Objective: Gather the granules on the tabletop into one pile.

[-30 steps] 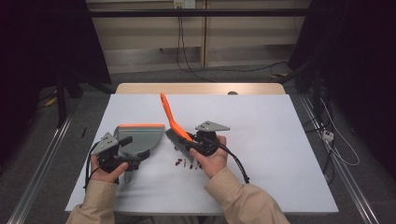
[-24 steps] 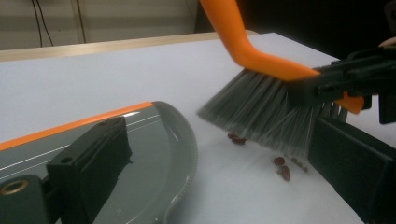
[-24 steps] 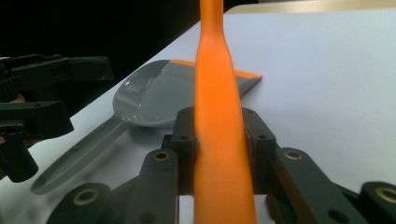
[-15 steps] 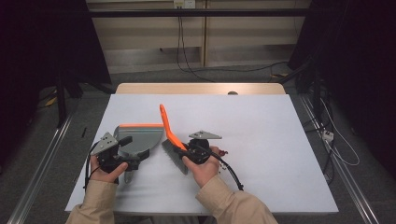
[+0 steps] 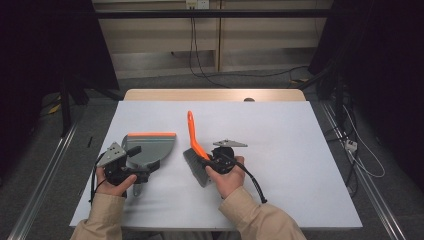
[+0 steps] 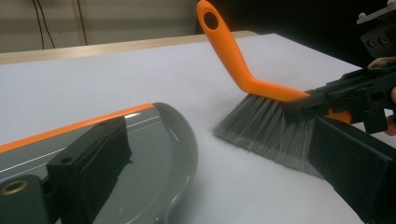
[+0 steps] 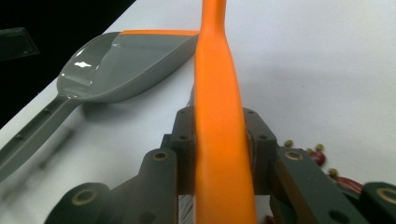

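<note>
A brush with an orange handle and grey bristles stands on the white table. My right gripper is shut on the handle low down, just above the bristles; both jaws press its sides. A grey dustpan with an orange lip lies to the left of the brush, its handle toward the person. My left gripper is open over the pan's near right rim. One jaw hangs above the pan, the other near the bristles. Small red and yellow bits lie beside the brush.
A wooden strip borders the table's far edge. White surface spreads to the right of the brush. Cables and metal rails run along the floor on both sides.
My right gripper has drawn the brush slightly toward the person and set it more upright. The bits seen beside the bristles in the high view are now covered. The left gripper kept still.
</note>
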Action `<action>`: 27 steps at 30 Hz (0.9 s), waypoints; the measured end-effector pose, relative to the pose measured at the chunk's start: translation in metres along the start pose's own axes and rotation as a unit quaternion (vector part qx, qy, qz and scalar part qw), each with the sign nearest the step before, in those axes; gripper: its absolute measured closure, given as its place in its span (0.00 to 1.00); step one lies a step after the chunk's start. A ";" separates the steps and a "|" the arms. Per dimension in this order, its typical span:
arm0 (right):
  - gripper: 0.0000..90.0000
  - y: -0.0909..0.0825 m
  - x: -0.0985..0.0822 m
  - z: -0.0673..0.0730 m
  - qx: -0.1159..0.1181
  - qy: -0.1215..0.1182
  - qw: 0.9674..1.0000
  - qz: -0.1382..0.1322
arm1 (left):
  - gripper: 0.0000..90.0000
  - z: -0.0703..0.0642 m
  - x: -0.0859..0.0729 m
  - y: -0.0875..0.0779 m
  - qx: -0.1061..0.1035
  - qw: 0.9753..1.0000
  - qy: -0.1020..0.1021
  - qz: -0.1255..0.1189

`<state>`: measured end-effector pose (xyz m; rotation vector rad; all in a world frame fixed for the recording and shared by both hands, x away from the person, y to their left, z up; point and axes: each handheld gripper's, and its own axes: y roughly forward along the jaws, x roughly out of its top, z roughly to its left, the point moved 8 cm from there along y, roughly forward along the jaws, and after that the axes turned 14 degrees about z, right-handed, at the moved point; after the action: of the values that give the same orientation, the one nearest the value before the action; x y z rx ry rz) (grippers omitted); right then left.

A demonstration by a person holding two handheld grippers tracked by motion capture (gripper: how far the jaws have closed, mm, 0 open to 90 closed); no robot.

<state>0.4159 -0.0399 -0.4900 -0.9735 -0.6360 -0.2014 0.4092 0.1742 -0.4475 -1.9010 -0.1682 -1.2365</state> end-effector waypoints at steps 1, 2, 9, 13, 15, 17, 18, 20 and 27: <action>0.79 -0.001 -0.001 -0.001 0.000 0.001 1.000 0.001 | 0.06 0.000 0.000 0.000 -0.001 1.000 0.000 -0.001; 0.79 -0.003 -0.001 -0.003 -0.002 0.002 1.000 0.000 | 0.06 0.000 0.000 0.000 -0.001 1.000 0.000 -0.002; 0.78 -0.012 -0.005 -0.016 -0.008 0.011 1.000 -0.001 | 0.06 -0.001 0.000 0.001 -0.001 1.000 -0.001 0.000; 0.78 -0.017 -0.006 -0.022 -0.012 0.015 1.000 -0.002 | 0.06 -0.002 0.000 0.002 -0.002 1.000 0.001 0.000; 0.78 -0.019 -0.007 -0.025 -0.012 0.018 1.000 -0.002 | 0.06 -0.002 0.001 0.002 -0.002 1.000 0.001 -0.001; 0.78 -0.021 -0.008 -0.028 -0.014 0.019 1.000 -0.002 | 0.06 -0.002 0.001 0.002 -0.002 1.000 0.001 -0.001; 0.78 -0.022 -0.008 -0.029 -0.016 0.019 1.000 -0.002 | 0.06 -0.002 0.001 0.002 -0.002 1.000 0.000 -0.001; 0.78 -0.024 -0.009 -0.031 -0.019 0.018 1.000 -0.002 | 0.06 -0.002 0.001 0.002 -0.002 1.000 0.001 -0.001; 0.78 -0.029 -0.012 -0.036 -0.023 0.024 0.999 -0.004 | 0.06 -0.003 0.001 0.003 -0.001 1.000 0.002 0.002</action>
<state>0.4087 -0.0876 -0.4907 -1.0068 -0.5930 -0.2470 0.4091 0.1702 -0.4484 -1.9007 -0.1611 -1.2382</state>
